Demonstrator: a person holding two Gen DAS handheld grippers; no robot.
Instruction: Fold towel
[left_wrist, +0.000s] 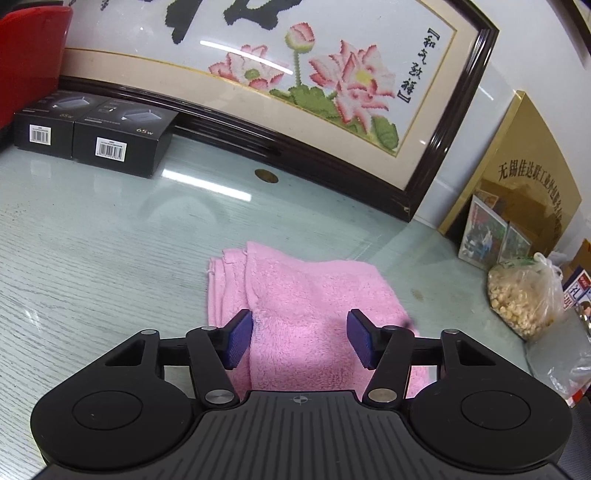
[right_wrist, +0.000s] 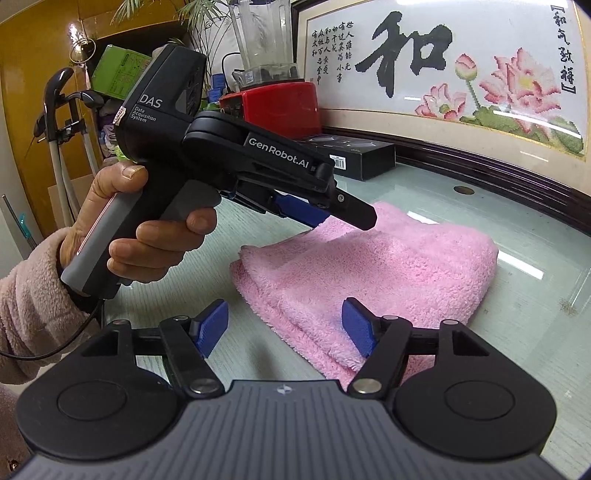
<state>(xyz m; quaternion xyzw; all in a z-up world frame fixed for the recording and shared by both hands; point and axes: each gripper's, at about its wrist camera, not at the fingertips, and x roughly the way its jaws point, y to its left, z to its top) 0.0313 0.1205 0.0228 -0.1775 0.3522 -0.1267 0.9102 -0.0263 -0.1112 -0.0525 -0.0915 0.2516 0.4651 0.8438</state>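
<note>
Blue-padded and spread, the right gripper (right_wrist: 282, 326) hovers at 6 o'clock over the near corner of the folded pink towel (right_wrist: 388, 266), pinching nothing, while the left gripper (right_wrist: 347, 216), held in a hand (right_wrist: 147, 225) at 9 o'clock, reaches the towel's far edge with its fingers parted. Pale, glass-topped and glossy, the counter (left_wrist: 92, 251) carries the towel at its middle, two black boxes (left_wrist: 96, 133) at 10 o'clock and a framed lotus embroidery (left_wrist: 295, 74) leaning at 12. Whether the left pads touch the cloth is hard to make out.
</note>
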